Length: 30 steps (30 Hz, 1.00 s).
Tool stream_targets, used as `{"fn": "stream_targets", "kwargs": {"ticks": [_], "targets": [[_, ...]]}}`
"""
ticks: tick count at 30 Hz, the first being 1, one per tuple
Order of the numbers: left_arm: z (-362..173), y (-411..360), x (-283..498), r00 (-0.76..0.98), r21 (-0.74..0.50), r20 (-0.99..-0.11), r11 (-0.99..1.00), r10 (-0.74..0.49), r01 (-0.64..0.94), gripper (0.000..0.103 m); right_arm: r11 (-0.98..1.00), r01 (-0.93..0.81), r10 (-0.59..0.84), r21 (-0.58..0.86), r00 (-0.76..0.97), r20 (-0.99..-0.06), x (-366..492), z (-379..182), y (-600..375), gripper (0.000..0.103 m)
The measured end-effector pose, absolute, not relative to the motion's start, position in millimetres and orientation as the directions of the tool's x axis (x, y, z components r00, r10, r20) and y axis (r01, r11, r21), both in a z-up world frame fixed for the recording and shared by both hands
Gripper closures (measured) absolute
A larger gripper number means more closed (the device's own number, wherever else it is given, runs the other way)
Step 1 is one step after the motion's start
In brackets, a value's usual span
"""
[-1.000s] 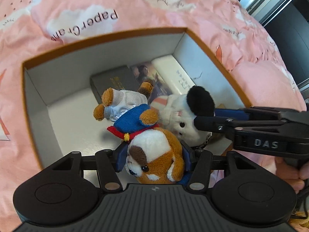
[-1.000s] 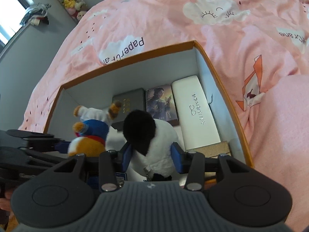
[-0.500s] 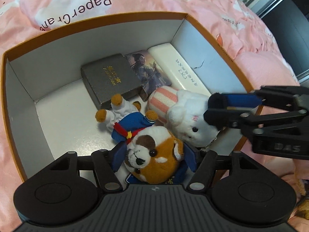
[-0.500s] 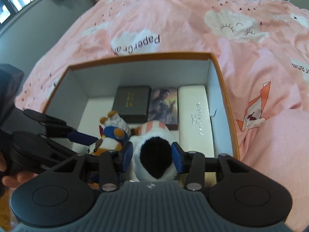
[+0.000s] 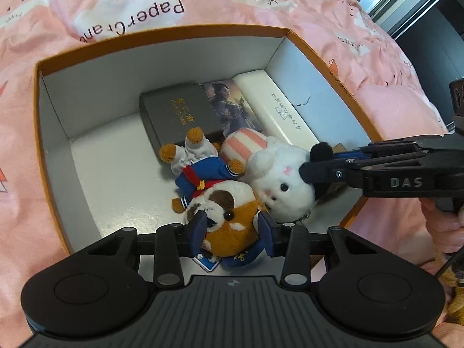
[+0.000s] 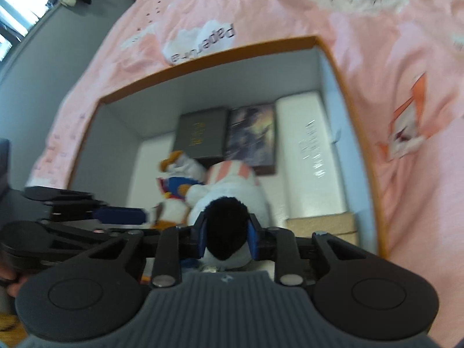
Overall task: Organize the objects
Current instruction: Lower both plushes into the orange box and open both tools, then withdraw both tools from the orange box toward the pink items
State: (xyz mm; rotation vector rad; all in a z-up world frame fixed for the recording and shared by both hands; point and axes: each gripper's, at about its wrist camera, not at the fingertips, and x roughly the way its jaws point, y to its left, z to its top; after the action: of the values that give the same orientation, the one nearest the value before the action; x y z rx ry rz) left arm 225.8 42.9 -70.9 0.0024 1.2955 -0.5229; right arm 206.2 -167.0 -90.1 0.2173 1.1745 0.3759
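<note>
Pink bedspread (image 5: 121,5) under everything, and my orange-rimmed box (image 5: 162,33) on it is filling: glasses case (image 5: 278,110), grey book (image 5: 179,113) and picture card (image 5: 232,107) lie flat along the far wall. Left tool (image 5: 231,226) pinches the dog plush (image 5: 223,217), right tool (image 6: 226,239) pinches the white plush (image 6: 232,203), both low inside, heads near the front wall. Letting go is what's left, I reckon.
</note>
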Motion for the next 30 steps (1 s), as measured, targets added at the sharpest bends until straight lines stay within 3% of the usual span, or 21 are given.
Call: {"fn": "stream_targets", "kwargs": {"ticks": [10, 19, 26, 30], "targets": [[-77, 37, 221, 0.191, -0.307, -0.900, 0.879, -0.393, 0.364, 0.060, 0.954, -0.258, 0.242, 0.153, 0.359, -0.901, 204, -88, -158, 0.073], [-80, 36, 218, 0.217, -0.328, -0.879, 0.869, -0.424, 0.370, 0.059, 0.958, -0.255, 0.225, 0.132, 0.380, -0.897, 198, -83, -159, 0.071], [-68, 31, 205, 0.315, -0.250, -0.875, 0.902, -0.366, 0.353, 0.058, 0.957, -0.263, 0.226, 0.118, 0.432, -0.873, 187, -75, -158, 0.055], [-48, 25, 185, 0.448, -0.165, -0.838, 0.928, -0.311, 0.335, 0.058, 0.954, -0.289, 0.226, 0.086, 0.495, -0.839, 173, -65, -154, 0.053]]}}
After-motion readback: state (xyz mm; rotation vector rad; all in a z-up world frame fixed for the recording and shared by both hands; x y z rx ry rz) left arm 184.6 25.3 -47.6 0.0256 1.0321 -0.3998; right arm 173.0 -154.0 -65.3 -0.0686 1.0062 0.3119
